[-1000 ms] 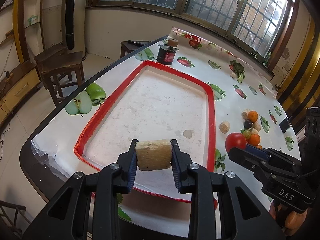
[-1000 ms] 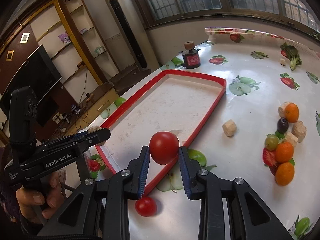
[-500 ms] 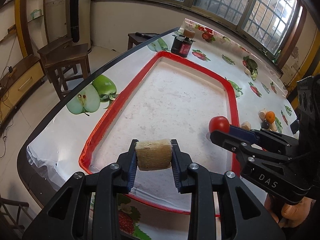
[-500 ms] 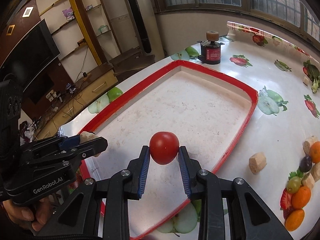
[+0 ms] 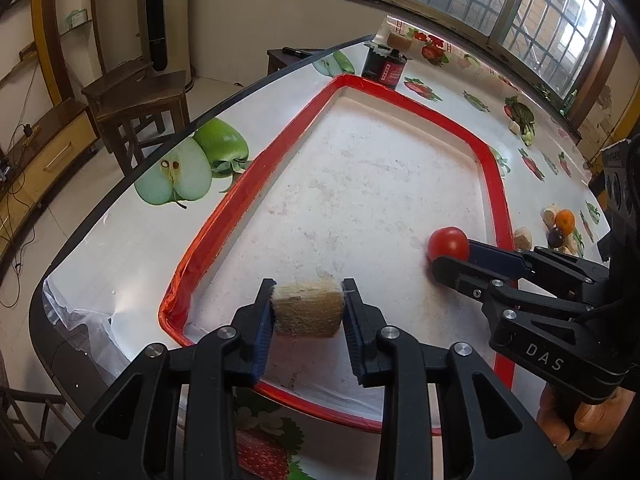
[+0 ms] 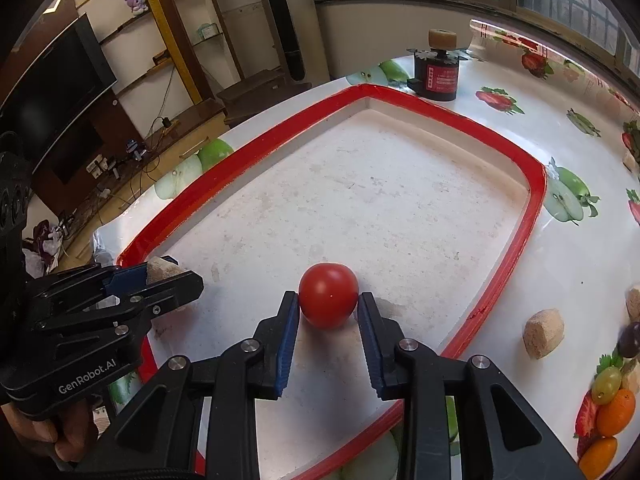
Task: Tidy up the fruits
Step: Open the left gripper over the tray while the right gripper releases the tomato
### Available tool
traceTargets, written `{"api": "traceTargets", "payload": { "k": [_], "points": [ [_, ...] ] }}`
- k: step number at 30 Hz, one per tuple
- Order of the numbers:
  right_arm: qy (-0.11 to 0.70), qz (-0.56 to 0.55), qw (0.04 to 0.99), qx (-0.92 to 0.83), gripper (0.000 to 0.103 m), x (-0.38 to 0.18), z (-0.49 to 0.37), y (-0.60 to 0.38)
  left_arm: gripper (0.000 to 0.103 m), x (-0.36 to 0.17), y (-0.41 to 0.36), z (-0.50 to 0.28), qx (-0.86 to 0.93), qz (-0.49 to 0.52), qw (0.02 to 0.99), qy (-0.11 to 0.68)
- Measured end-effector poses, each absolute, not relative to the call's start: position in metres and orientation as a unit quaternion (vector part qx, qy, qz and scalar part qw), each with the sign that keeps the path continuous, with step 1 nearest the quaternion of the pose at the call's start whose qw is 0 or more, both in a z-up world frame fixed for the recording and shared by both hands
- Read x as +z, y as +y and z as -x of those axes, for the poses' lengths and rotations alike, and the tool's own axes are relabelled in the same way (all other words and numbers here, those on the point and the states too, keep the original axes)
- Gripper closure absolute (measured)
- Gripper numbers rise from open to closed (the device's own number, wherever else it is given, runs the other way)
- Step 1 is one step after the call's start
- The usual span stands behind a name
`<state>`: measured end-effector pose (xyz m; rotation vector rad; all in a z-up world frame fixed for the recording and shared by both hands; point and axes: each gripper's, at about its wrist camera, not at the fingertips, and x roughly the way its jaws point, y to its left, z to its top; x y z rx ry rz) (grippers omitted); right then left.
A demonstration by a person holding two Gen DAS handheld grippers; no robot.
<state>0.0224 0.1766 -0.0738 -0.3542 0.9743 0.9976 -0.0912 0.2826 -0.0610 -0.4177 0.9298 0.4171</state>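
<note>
A red-rimmed white tray (image 5: 492,168) (image 6: 536,184) lies on the fruit-print table. My left gripper (image 5: 308,286) (image 6: 176,276) hangs low over the tray's near left corner with a tan spongy block (image 5: 308,314) (image 6: 160,270) between its blue pads. Its jaws are opening, and the pads still touch the block's sides. My right gripper (image 6: 329,296) (image 5: 440,256) is low over the tray's near right part around a red tomato (image 6: 328,300) (image 5: 448,242). Those jaws are opening too, with the pads still against the tomato, which sits at or just above the tray floor.
A black jar with a red label (image 6: 436,76) (image 5: 384,66) stands past the tray's far corner. Right of the tray lie a tan chunk (image 6: 544,332) and a pile of small fruits (image 6: 612,392). The table edge curves along the left, with wooden stools (image 5: 140,96) beyond it.
Both grippers came down and in over the tray. The right one carried the tomato from outside the rim to the tray floor. Both pairs of jaws have widened slightly.
</note>
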Motion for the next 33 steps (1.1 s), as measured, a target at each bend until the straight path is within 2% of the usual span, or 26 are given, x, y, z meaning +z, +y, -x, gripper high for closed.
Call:
{"api": "traceTargets", "payload": {
  "k": [2,4,18,33],
  "points": [
    [0.445,0.161,0.755,0.453,0.058,-0.072,-0.023,0.174,0.046,-0.058,0.281,0.092,0.201,0.192,0.855,0.438],
    [0.442,0.156,0.757,0.456,0.052,-0.069,-0.023,0.171,0.034,-0.056,0.280,0.094,0.206,0.192,0.855,0.436],
    [0.399,0.100,0.795,0.446,0.051,-0.020,-0.016,0.107,0.034,-0.029,0.262,0.114,0.201,0.192,0.869,0.408],
    [0.401,0.053,0.831,0.383,0.051,-0.016,-0.018,0.000,0.034,-0.010,0.201,0.099,0.139,0.157,0.890,0.404]
  ]
}}
